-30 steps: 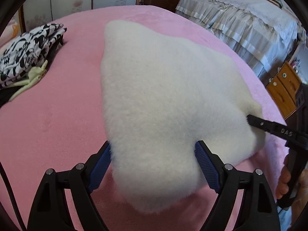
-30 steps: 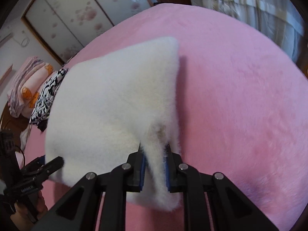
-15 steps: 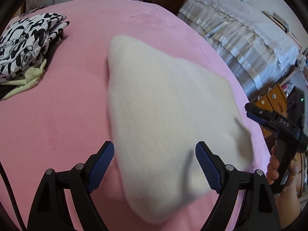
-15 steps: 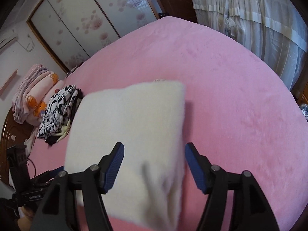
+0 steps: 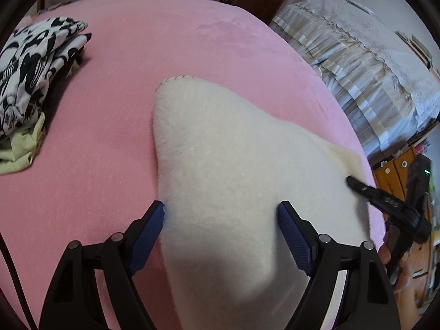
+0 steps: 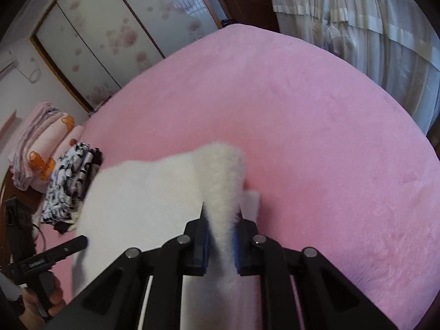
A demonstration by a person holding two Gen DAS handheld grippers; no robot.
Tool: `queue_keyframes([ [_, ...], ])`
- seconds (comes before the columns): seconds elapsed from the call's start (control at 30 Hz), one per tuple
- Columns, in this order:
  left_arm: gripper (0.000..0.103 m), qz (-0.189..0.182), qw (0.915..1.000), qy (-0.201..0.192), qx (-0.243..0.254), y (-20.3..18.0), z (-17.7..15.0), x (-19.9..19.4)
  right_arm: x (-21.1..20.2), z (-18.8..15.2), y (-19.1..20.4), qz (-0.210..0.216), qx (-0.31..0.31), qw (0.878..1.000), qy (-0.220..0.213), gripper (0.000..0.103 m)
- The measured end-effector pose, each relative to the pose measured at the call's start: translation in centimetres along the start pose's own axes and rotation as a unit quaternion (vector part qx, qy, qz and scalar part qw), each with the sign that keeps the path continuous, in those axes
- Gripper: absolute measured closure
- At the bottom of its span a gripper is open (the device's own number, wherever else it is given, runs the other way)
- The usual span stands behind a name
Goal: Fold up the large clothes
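Beside the fleece garment (image 5: 233,170) lies a patterned clothes stack (image 5: 33,74).

Cream fleece garment (image 5: 233,170), pink bedspread (image 5: 110,137), black-and-white patterned clothes (image 5: 30,66)

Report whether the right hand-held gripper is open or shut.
Shut: the right hand-held gripper has just closed, pinching a ridge of the fluffy white fleece garment.

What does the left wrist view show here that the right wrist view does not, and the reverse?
Only the left wrist view shows the open left gripper straddling the white fleece garment, plus a yellow-green cloth. Only the right wrist view shows the right gripper, whose jaws have just been closing, pinching a fleece ridge, and the flowered wardrobe doors. Both show the pink bed cover and the black-and-white folded clothes.
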State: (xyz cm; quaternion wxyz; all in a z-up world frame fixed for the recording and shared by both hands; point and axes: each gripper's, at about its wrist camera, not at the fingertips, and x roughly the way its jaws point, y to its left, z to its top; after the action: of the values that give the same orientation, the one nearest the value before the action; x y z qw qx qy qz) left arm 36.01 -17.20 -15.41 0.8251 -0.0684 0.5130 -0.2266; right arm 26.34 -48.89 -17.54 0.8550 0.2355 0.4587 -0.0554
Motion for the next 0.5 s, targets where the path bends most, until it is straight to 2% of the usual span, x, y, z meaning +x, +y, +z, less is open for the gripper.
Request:
queue_keyframes([
  [0.07,0.020,0.009,0.9999,-0.002,0.010,-0.2,0.0,0.3,0.9,-0.2,0.0,-0.025,-0.010,1.000,0.009,0.083],
  [0.13,0.020,0.013,0.9999,0.000,0.002,-0.1,0.2,0.0,0.0,0.0,0.6,-0.048,-0.006,0.999,0.008,0.065],
  [0.17,0.020,0.020,0.9998,0.001,0.001,-0.2,0.3,-0.3,-0.8,0.1,1.1,-0.066,-0.006,0.998,0.006,0.061],
  [0.27,0.020,0.052,0.9984,-0.005,0.022,-1.2,0.2,-1.7,-3.8,-0.6,3.2,-0.109,-0.045,0.992,-0.041,0.059],
  [0.37,0.020,0.053,0.9969,-0.027,0.050,-3.2,-1.0,-3.8,-6.0,-2.2,6.0,-0.100,-0.082,0.989,-0.073,0.059],
  [0.5,0.020,0.044,0.9963,-0.040,0.062,-4.9,-3.4,-5.6,-6.7,-5.3,9.2,-0.062,-0.112,0.990,-0.066,0.059],
])
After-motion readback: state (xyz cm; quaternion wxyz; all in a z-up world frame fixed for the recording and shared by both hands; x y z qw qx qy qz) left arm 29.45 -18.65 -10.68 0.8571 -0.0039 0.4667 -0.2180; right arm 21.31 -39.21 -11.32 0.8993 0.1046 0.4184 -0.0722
